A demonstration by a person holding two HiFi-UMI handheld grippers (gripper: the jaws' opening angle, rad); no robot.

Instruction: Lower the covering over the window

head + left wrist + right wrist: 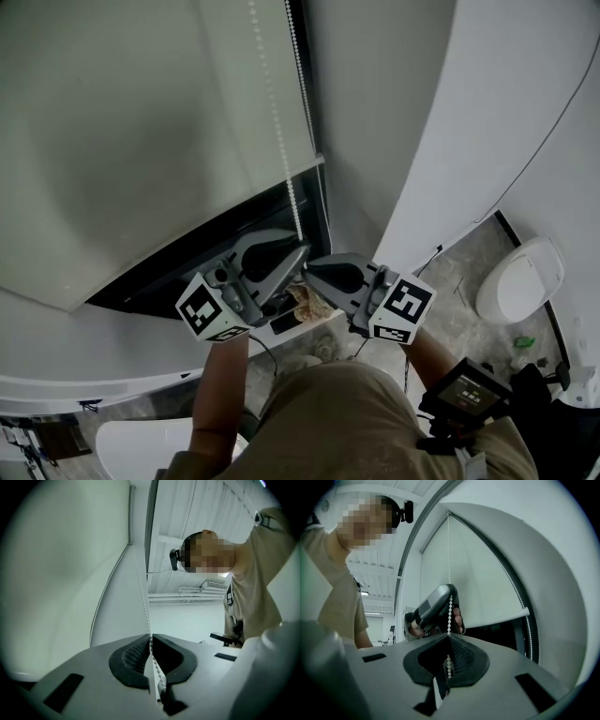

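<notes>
blind: pale grey-green fabric roller blind (141,122) takes up the upper left of the head view; partly down, its bottom edge runs slanted across the window, and in the right gripper view (478,573) its white bottom rail sits just above the dark gap.
wall: plain white wall panel (450,112) to the right of the window.
window: dark uncovered strip of window (187,258) below the blind's edge, black frame running up its right side.
person: beige short-sleeved shirt (356,422) at bottom centre, both forearms reaching up toward the window.
fixture: white rounded fixture (520,281) on the grey speckled floor (459,272), lower right; what it is cannot be told.
left gripper: grey two-jaw gripper with a marker cube (298,255), tips up by the window's right edge; in its own view (150,637) the jaws are almost together, dark ribbed pads pinching the chain at the tips.
right gripper: matching grey gripper (311,267), tip just beside the left one's and slightly lower; in its own view (449,635) the jaws are fully closed on the chain, with the left gripper just above on the same strand.
screen unit: small black device with a lit display (469,394) on the right forearm.
chain: white beaded pull chain (272,103) hangs down the blind's right side to both grippers; taut above the jaws (143,592) (449,573), a short slack piece behind each set of pads.
</notes>
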